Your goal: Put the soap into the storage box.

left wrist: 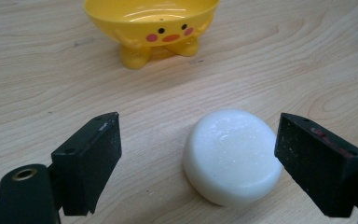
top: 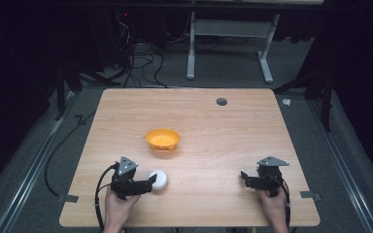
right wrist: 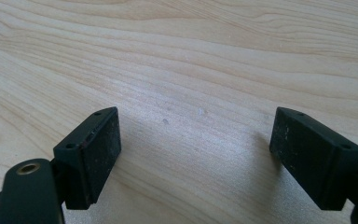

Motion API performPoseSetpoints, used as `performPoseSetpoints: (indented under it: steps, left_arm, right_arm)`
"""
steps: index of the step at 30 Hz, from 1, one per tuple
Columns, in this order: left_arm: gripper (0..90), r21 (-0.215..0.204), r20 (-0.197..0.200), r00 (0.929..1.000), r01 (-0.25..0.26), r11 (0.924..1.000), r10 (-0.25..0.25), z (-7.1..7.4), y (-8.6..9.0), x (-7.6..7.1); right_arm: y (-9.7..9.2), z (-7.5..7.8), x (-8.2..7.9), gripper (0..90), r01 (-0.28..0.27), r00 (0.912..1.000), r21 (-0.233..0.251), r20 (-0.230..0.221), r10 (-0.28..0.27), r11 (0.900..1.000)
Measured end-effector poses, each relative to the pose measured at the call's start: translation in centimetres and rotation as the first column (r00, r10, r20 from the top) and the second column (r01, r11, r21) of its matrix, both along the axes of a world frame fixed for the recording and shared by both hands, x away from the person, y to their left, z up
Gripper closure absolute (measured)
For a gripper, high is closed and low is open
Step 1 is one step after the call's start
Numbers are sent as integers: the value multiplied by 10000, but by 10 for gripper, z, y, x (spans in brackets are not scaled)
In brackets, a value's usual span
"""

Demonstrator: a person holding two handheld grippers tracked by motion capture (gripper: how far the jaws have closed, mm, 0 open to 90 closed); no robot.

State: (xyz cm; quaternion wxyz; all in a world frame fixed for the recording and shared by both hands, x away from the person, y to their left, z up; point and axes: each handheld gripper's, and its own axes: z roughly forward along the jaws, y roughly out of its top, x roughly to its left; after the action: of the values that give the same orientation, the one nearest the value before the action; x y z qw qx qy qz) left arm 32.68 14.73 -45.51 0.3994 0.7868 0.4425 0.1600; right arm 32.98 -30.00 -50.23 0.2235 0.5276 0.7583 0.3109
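Note:
A round white soap bar lies on the wooden table near its front left. My left gripper is open, its jaws on either side of the bar, which sits close to the right jaw; whether it touches is unclear. Beyond the bar stands a yellow duck-faced bowl, upright on small feet. My right gripper rests open near the front right, with bare wood between its jaws.
A dark round cable hole sits at the table's far right. Cables trail on the floor beyond the far edge, beside a white desk frame. Metal rails run along both sides of the table.

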Motion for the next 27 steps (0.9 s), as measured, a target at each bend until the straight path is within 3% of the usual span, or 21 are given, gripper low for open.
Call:
performPoseSetpoints:
  steps: [6,17,24,27]
  left_arm:
    - [141,58,0,9996,289,9996,-289,-2,-13,0]
    - [117,667,-147,9989,454,9967,-445,-12,-29,2]
    - [115,600,-581,9971,526,9968,-491,-23,-33,4]
    - [118,820,-653,9966,548,9951,-495,-28,-37,5]
  right_arm:
    - [0,0,0,173,-3,10000,5,-2,3,10000]
    - [0,0,0,173,-21,10000,-2,8,21,10000]
    - [0,0,0,173,-8,10000,-2,0,8,10000]
    - [0,0,0,173,-9,10000,-5,1,9,10000]
